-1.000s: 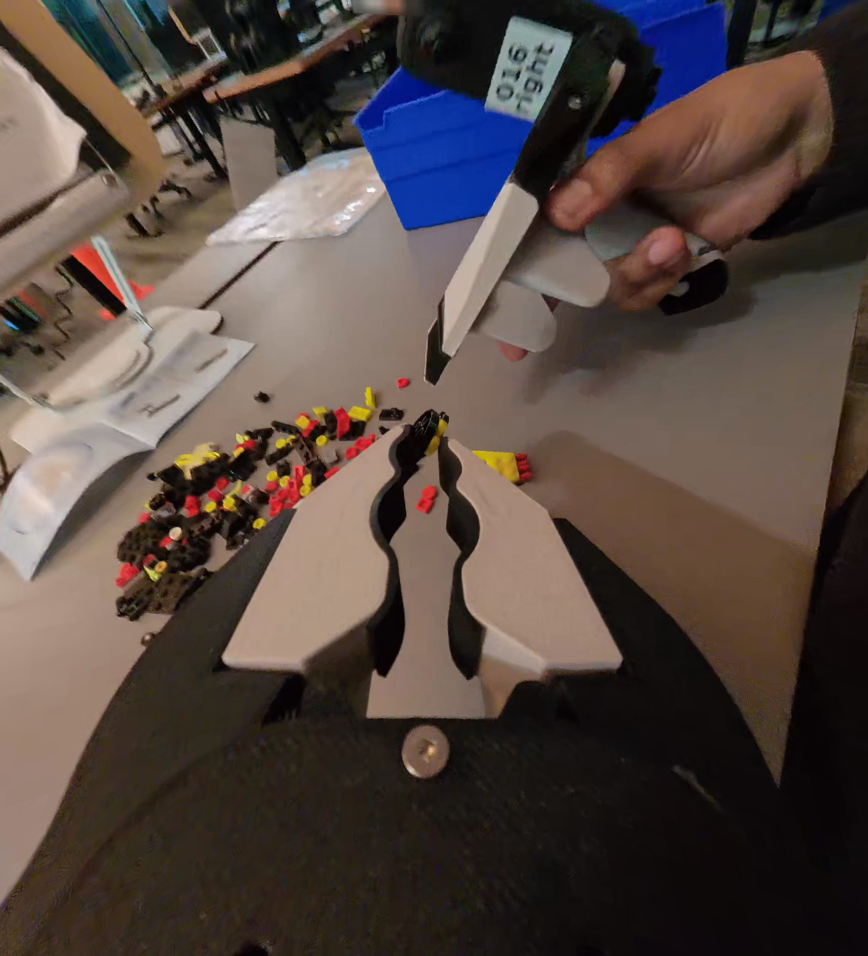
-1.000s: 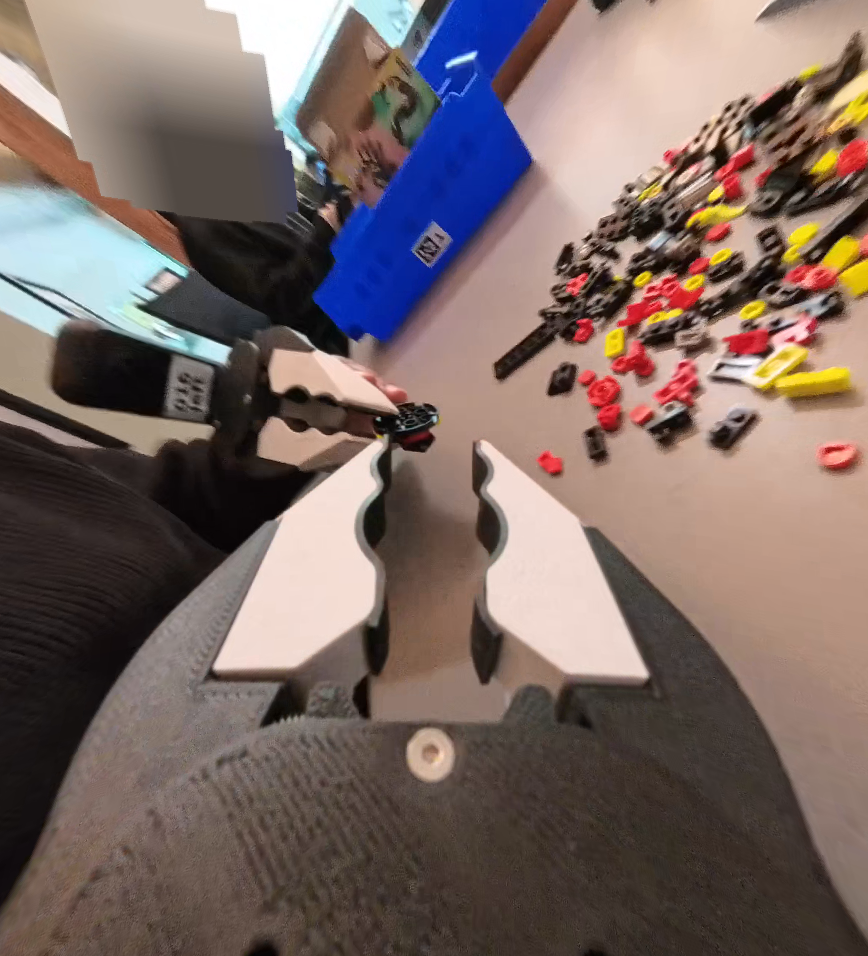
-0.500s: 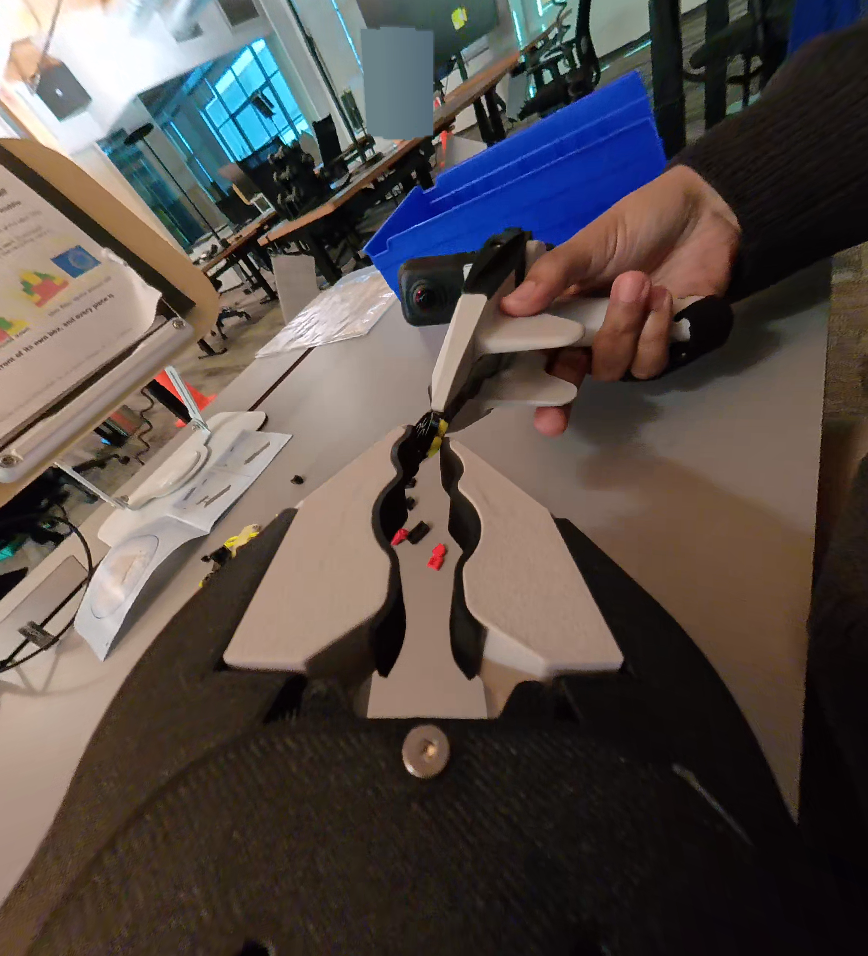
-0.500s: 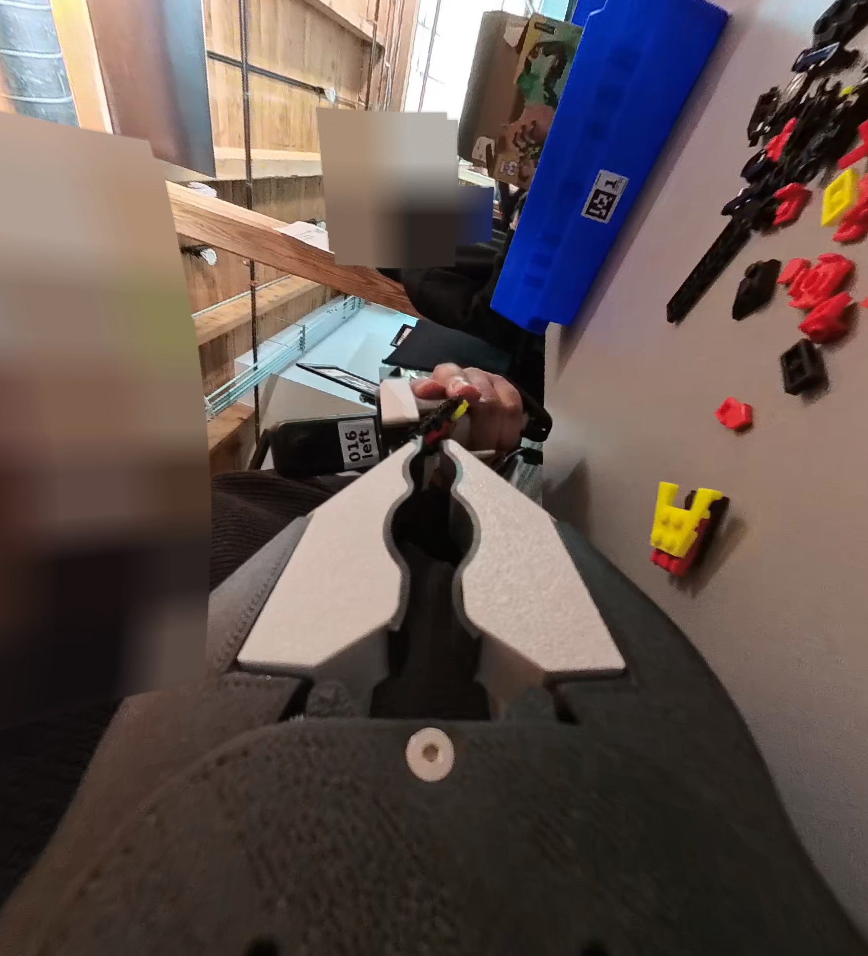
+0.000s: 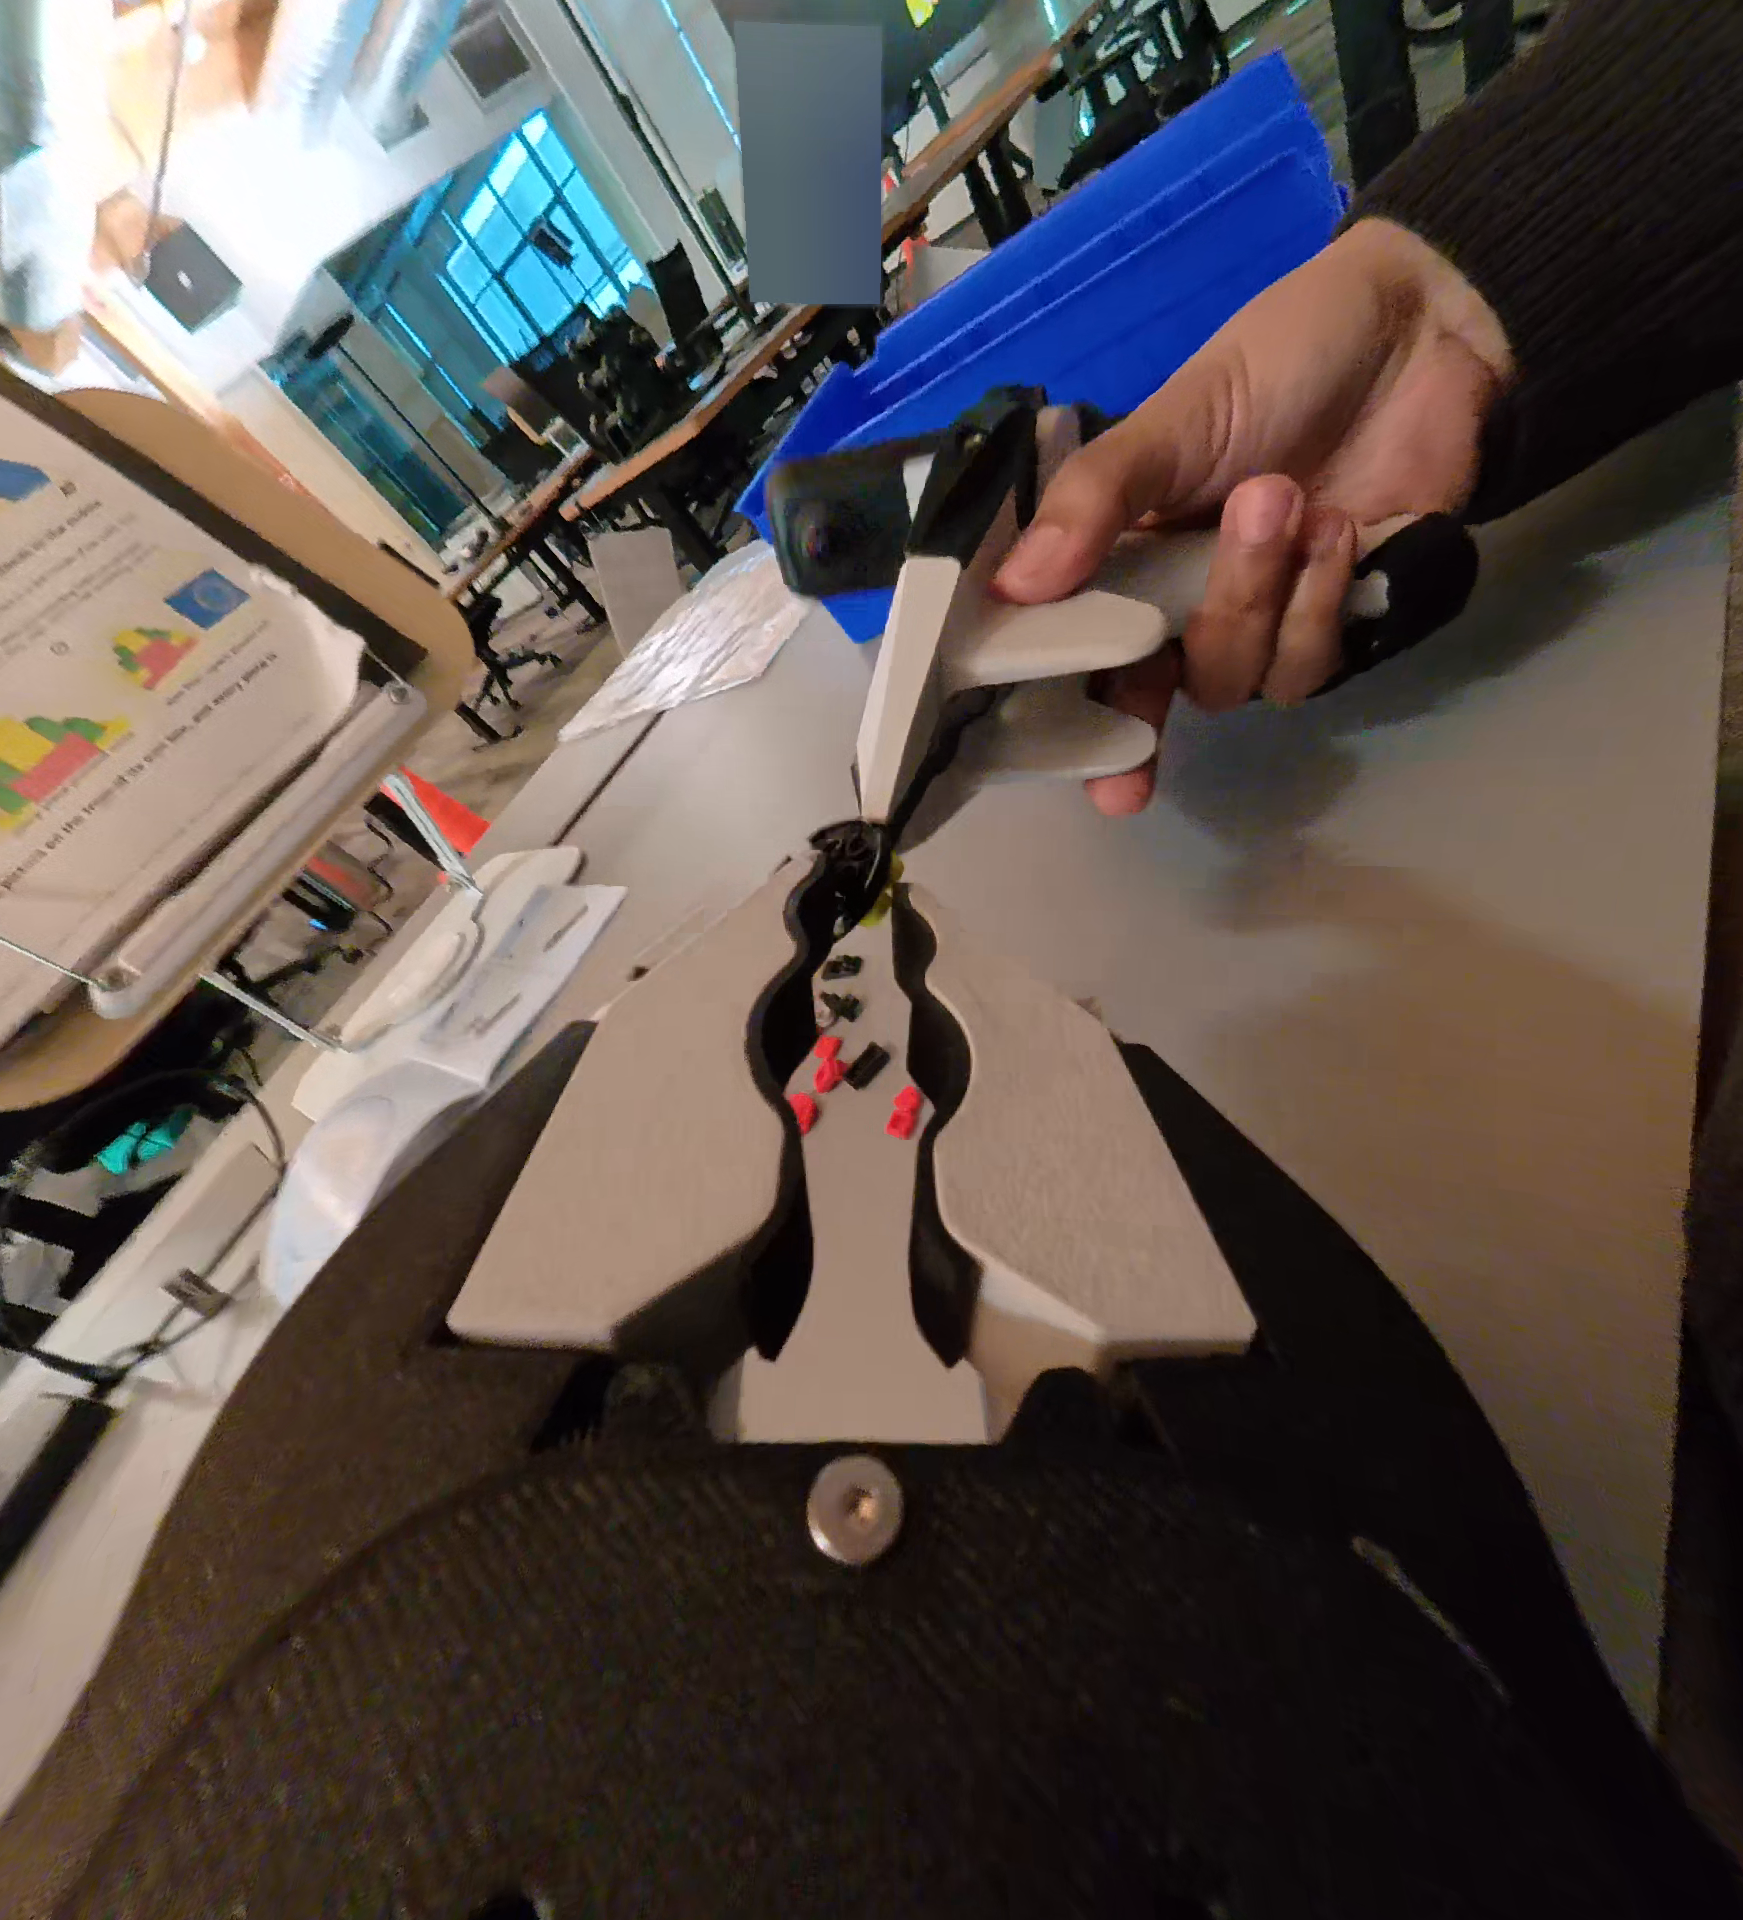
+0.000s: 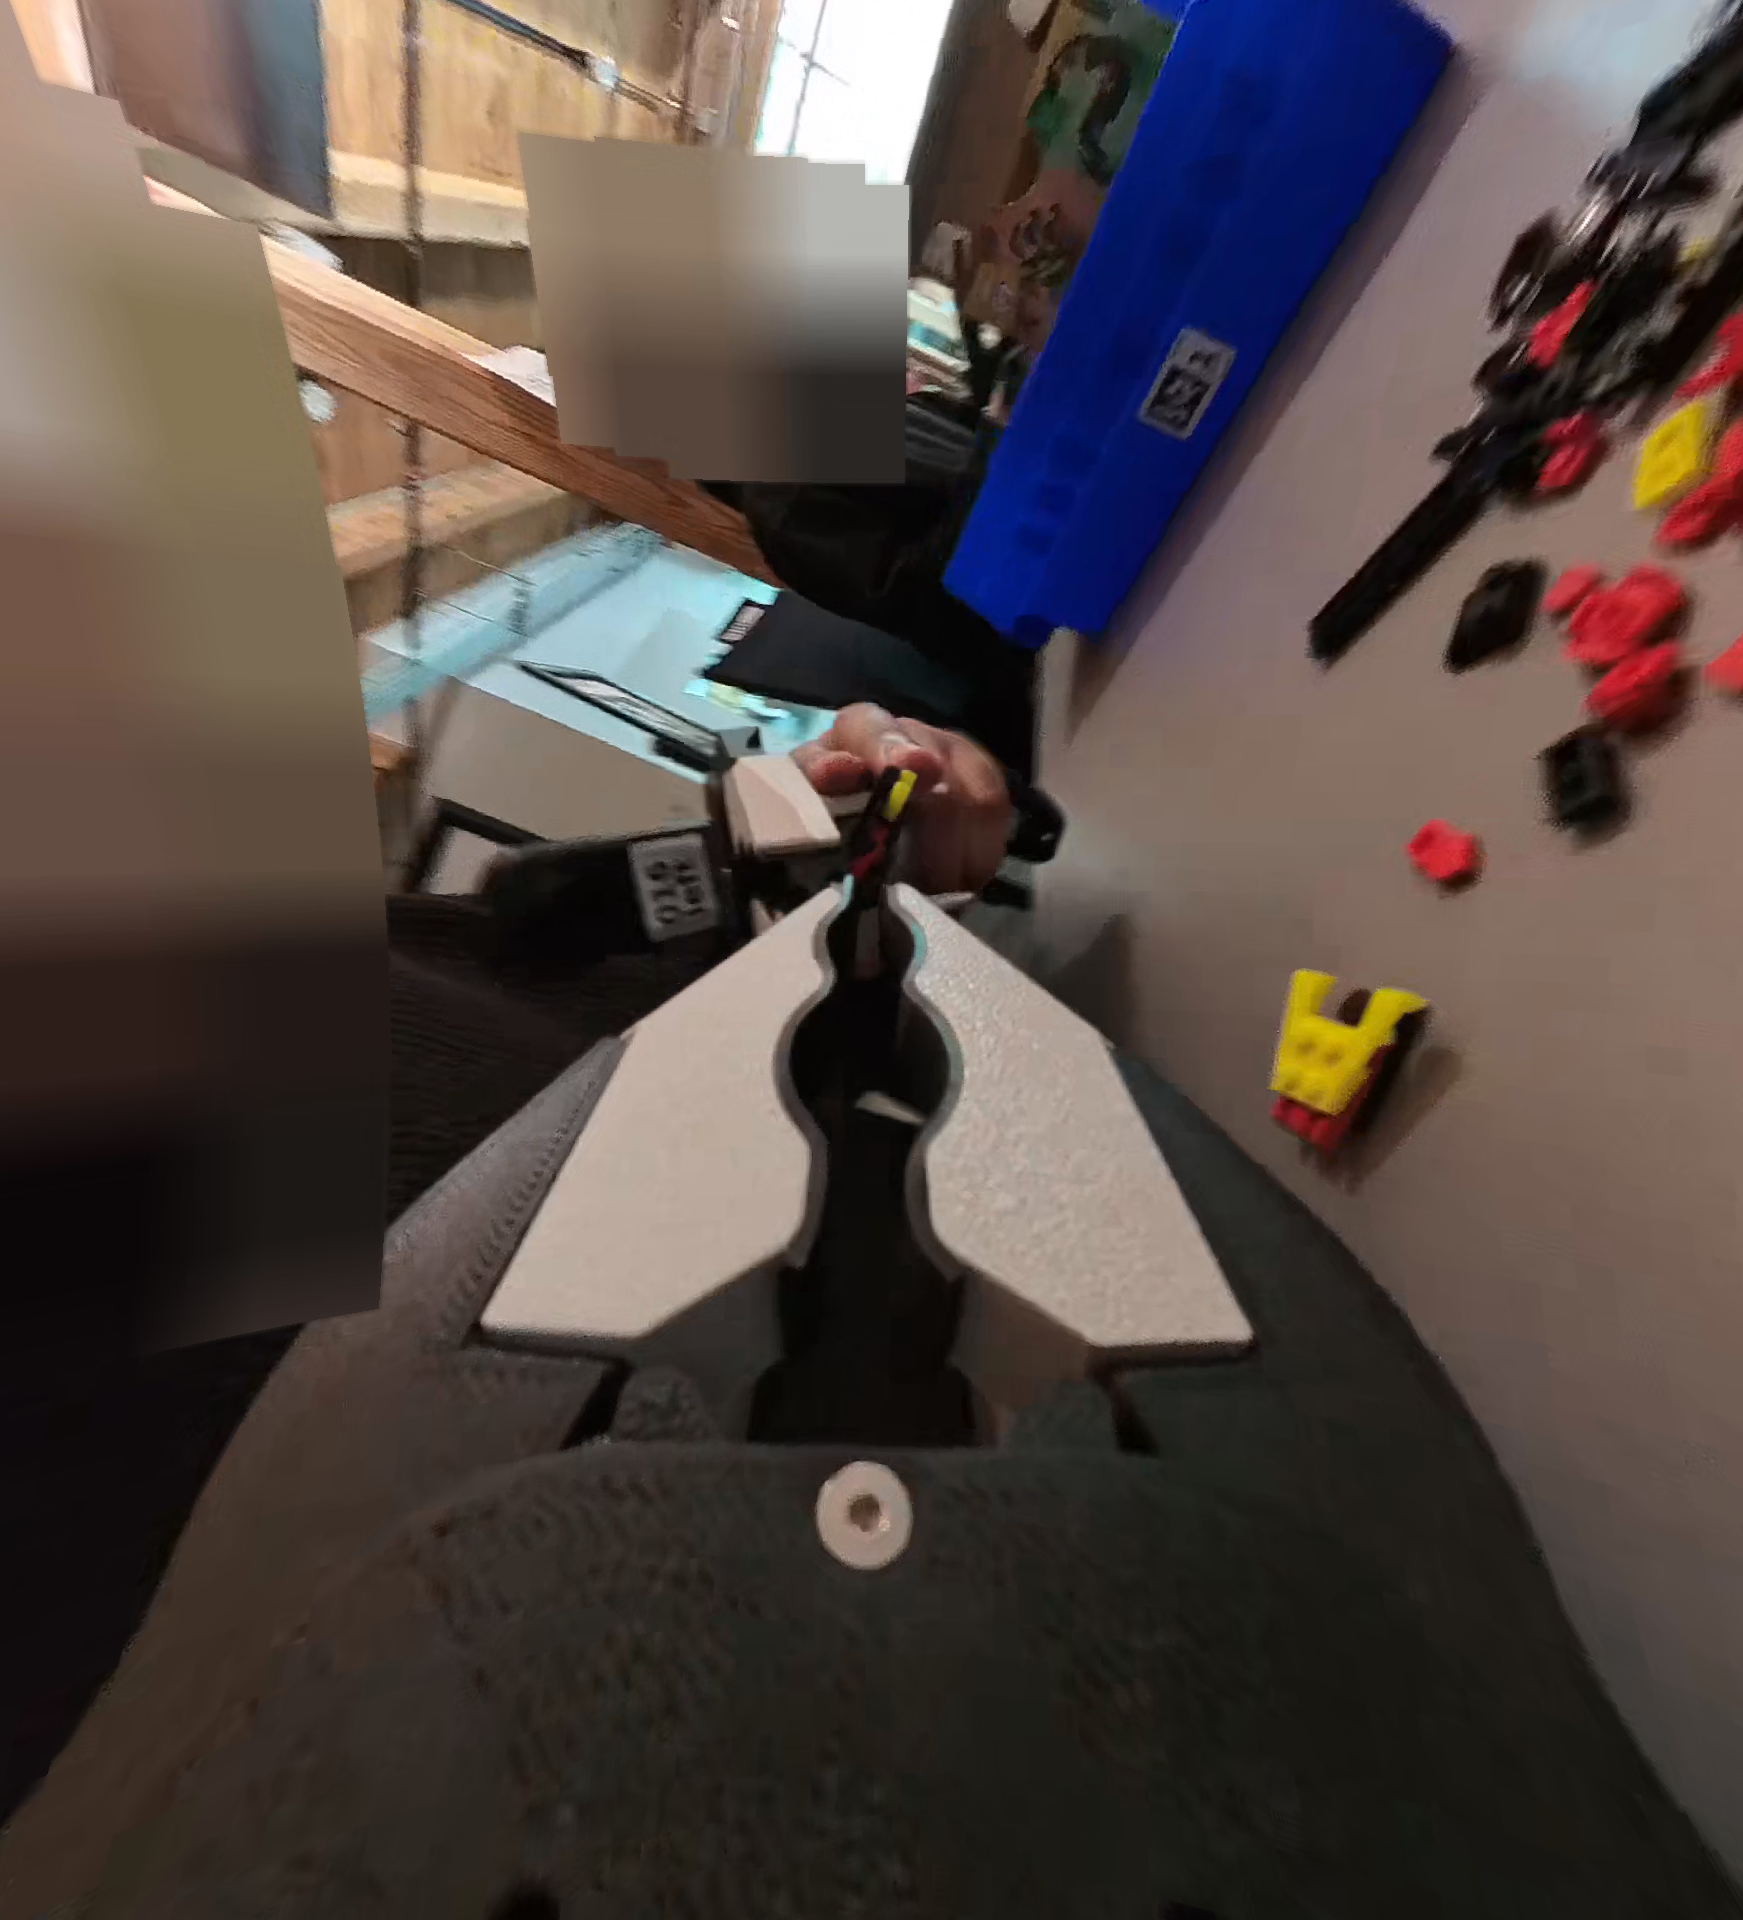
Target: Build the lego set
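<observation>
While both claws meet in mid-air above the tabletop (image 5: pixel 1366 1039), the small lego assembly (image 6: pixel 882 831) sits pinched between them. Left claw (image 5: pixel 851 883) is clamped on its black end; right claw (image 6: pixel 872 914) has closed on it too. Seen from the right wrist, its long axis runs straight away from the right claw, yellow end farthest. Loose bricks (image 6: pixel 1625 644) lie scattered beside a blue bin (image 6: pixel 1158 364) bearing a white label, and a white sticker rides the left claw's camera.
</observation>
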The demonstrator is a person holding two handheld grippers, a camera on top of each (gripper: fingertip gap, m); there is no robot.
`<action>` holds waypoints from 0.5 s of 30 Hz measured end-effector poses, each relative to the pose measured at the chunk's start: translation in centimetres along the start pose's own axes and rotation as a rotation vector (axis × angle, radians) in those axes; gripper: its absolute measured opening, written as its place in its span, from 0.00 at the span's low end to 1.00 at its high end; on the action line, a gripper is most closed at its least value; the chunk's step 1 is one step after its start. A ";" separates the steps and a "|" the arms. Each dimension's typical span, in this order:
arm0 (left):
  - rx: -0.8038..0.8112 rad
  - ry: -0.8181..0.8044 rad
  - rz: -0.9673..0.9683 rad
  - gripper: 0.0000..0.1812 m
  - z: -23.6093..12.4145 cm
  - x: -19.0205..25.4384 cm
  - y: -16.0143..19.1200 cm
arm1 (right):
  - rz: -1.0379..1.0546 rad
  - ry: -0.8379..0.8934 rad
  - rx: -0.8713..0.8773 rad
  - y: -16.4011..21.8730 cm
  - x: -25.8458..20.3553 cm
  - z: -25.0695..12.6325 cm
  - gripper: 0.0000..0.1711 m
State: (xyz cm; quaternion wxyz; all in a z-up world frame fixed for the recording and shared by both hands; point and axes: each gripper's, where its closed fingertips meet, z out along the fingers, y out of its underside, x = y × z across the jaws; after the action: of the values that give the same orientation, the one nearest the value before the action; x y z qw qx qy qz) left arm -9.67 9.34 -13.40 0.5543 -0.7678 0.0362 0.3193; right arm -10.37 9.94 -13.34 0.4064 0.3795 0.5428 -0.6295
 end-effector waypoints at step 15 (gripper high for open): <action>0.073 0.600 -1.557 0.38 0.4 0.8 -0.6 | -1.367 0.744 -0.211 -1.4 0.1 -0.5 0.00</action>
State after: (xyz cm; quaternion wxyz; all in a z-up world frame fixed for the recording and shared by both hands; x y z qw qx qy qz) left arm -8.95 10.18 -13.43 0.6079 -0.6072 -0.3483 -0.3747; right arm -11.70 10.49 -12.97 -0.2459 0.1065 0.8133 -0.5165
